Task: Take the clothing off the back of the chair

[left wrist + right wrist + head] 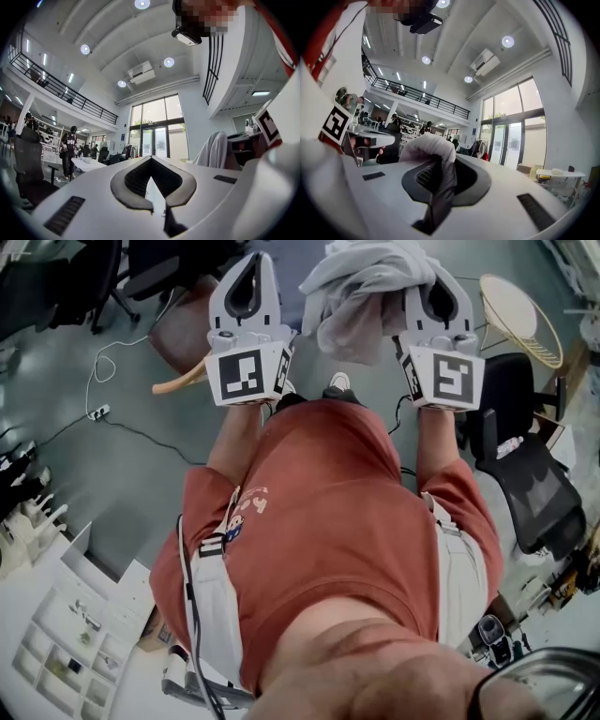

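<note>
Gripping grey clothing (361,287) with my right hand-held gripper (439,289), jaws clamped on fold. Bunch hung just beside left hand-held gripper (250,266), which was closed and empty. Judged clothing light, soft, floppy; thick fold best hold.

We find bare grey floor (112,474) open to our left, crossed by a thin white cable (91,381). Ahead, a brown padded chair (178,329) and the hanging pale grey cloth garment (361,296) block us; a black mesh office chair (539,488) crowds our right
</note>
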`<action>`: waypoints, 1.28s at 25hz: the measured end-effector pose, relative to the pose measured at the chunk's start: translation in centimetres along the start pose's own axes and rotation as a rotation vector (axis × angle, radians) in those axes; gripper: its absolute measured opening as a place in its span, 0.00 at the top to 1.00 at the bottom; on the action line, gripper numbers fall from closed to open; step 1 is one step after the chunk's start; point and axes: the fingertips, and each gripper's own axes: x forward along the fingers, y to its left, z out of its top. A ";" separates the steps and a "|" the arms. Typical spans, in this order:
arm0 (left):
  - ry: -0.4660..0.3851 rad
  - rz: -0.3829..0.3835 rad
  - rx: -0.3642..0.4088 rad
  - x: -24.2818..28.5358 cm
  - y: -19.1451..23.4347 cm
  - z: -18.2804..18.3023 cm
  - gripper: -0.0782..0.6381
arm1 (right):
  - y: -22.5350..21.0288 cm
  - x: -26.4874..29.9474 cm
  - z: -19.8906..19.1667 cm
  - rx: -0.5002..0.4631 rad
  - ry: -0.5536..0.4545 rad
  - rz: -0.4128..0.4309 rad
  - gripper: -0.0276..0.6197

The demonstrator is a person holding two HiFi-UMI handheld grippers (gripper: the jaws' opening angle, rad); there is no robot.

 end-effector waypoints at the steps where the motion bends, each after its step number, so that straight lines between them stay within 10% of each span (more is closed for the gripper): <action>1: -0.012 0.000 0.001 0.2 0.0 0.7 0.87 | -0.4 -0.1 1.0 0.005 -0.023 -0.010 0.89; 11: -0.053 0.033 0.064 1.5 0.6 6.1 0.87 | -4.4 -1.9 10.0 0.085 -0.232 -0.159 0.89; 19: -0.106 0.084 0.119 0.7 1.4 10.1 0.87 | -5.2 -3.7 14.3 -0.035 -0.311 -0.286 0.89; 32: -0.125 0.098 0.130 -0.2 1.7 11.5 0.87 | -4.6 -3.7 14.6 -0.066 -0.303 -0.266 0.89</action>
